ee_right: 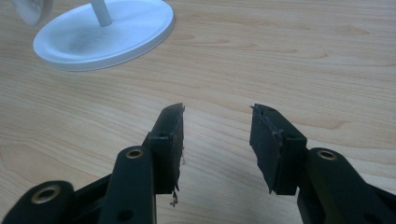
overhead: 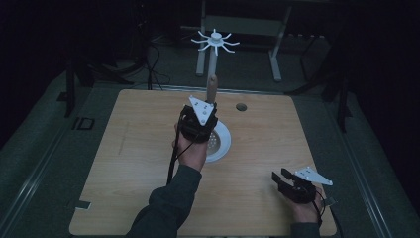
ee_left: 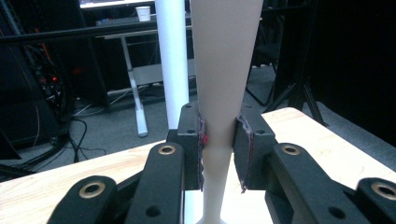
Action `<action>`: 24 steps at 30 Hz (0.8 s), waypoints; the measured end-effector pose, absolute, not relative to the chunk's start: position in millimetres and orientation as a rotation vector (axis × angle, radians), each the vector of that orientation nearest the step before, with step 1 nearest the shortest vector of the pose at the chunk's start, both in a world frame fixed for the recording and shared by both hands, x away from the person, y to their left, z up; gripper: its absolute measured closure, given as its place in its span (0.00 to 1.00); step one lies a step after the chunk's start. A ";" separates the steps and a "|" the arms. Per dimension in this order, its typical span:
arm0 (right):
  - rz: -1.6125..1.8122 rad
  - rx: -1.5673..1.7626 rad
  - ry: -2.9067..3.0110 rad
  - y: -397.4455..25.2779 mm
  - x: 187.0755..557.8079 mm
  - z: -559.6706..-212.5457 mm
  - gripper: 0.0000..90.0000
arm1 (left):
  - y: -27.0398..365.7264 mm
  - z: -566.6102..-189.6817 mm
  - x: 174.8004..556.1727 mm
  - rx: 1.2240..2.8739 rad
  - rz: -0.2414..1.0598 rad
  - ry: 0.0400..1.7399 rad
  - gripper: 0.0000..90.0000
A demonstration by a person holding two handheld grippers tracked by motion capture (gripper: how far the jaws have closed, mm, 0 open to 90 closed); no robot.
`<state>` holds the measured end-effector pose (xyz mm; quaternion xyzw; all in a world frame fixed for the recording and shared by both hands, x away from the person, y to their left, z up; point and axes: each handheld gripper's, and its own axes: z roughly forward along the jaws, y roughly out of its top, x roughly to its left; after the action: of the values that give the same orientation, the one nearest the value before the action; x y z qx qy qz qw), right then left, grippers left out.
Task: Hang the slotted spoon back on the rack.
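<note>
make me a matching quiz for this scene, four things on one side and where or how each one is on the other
Things:
1. left hand-held gripper
2. right hand-held gripper
3. white stand base
4. round hole in the table

States or places:
A. flat on the wooden table, with a white pole rising from it
B. jaws apart, nothing between them
C. near the table's far edge
D. jaws shut on a pale tapered piece

Pairs: 1-D, 2-B, 3-A, 4-C

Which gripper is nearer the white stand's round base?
Left. The left gripper is right over the round base of the white stand, shut on a pale tapered piece. The right gripper rests open near the table's front right corner.
</note>
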<state>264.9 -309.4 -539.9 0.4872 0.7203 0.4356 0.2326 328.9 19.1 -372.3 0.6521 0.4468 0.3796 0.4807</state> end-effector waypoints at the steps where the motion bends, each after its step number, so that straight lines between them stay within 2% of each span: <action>1: 1.197 1.338 1.979 -309.4 264.9 -539.9 0.60 | 19.1 -372.3 328.9 1.590 0.926 1.090 0.82; 24: 1.193 1.342 1.983 -309.9 265.5 -541.0 0.60 | 10.7 -348.5 339.7 1.558 0.989 1.117 0.82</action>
<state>265.5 -309.9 -541.0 0.4880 0.7212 0.4339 0.2311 339.7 10.7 -348.5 0.6366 0.4563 0.4039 0.4726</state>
